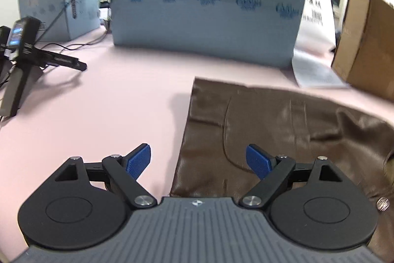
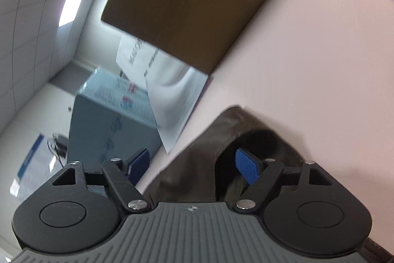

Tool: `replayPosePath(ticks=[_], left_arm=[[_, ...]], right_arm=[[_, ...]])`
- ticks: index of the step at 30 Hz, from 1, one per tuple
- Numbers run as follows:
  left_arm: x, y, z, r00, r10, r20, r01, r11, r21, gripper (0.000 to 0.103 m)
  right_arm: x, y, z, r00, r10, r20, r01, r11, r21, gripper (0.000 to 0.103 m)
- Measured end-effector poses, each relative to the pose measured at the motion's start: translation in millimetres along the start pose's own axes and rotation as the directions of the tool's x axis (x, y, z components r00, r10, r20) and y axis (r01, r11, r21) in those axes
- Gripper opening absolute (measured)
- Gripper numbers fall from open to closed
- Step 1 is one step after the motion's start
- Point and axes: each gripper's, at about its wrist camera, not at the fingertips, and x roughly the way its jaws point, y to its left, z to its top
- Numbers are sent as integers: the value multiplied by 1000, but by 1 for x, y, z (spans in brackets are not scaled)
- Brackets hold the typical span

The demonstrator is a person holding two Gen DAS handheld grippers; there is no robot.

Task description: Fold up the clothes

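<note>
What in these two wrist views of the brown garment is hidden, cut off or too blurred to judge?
- Brown garment, left wrist view: right and near parts cut off by the frame edge and the left gripper body.
- Right wrist view: a garment fold lies between the right gripper pads; what lies beneath is hidden.
- Printed sheet: text blurred.

I can make out print in several places, but none of it reads. The white banner [image 1: 317, 14] at my two o'clock carries large dark characters, too blurred to name. The printed sheet [image 1: 317, 73] lying below it is only grey lines. From my right wrist, the white paper [image 2: 138, 53] at eleven o'clock shows slanted lettering I cannot decipher.
</note>
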Motion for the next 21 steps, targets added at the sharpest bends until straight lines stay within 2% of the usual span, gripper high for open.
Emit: replayPosePath(ticks=[2, 4, 5, 6, 7, 9, 12, 14, 15, 17, 18, 19, 21], left_arm=[[3, 0, -1, 1000, 4, -2, -4, 1000, 7, 84], [5, 5, 1, 1000, -12, 6, 13, 1000, -22, 84], [5, 10, 3, 1000, -24, 16, 25, 998, -52, 84], [3, 16, 5, 999, -23, 33, 26, 996, -88, 84], [2, 19, 6, 999, -18, 47, 22, 994, -106, 84], [0, 30, 10, 997, -15, 78, 25, 991, -132, 84], [3, 38, 14, 997, -39, 63, 46, 992, -119, 84], [6, 38, 14, 998, -5, 62, 11, 995, -101, 84], [8, 38, 14, 998, 14, 66, -8, 996, -92, 84], [11, 40, 14, 998, 25, 64, -20, 996, -91, 84], [13, 42, 14, 998, 9, 58, -3, 994, -107, 84], [14, 43, 14, 998, -2, 55, 8, 994, -113, 84], [18, 46, 14, 998, -49, 41, 54, 990, -129, 84]], right_arm=[[14, -2, -4, 999, -35, -18, 34, 999, -30, 52], [27, -3, -8, 998, -52, -39, 49, 997, -60, 30], [28, -5, -9, 998, -54, -41, 51, 996, -72, 23], [28, -1, -12, 998, -64, -18, 61, 992, -114, 8], [28, 3, -15, 997, -73, 7, 73, 985, -156, 5], [29, 10, -21, 995, -87, 58, 98, 966, -238, 4], [18, 18, -18, 993, -74, 87, 94, 962, -255, 4], [16, 21, -16, 990, -94, 106, 119, 958, -262, 4], [13, 27, -17, 976, -152, 158, 194, 935, -298, 4], [16, 35, -21, 948, -246, 199, 303, 888, -346, 7], [21, 40, -24, 927, -318, 197, 371, 854, -364, 16], [23, 40, -26, 924, -341, 173, 382, 852, -359, 38], [22, 37, -28, 951, -290, 108, 310, 893, -327, 57]])
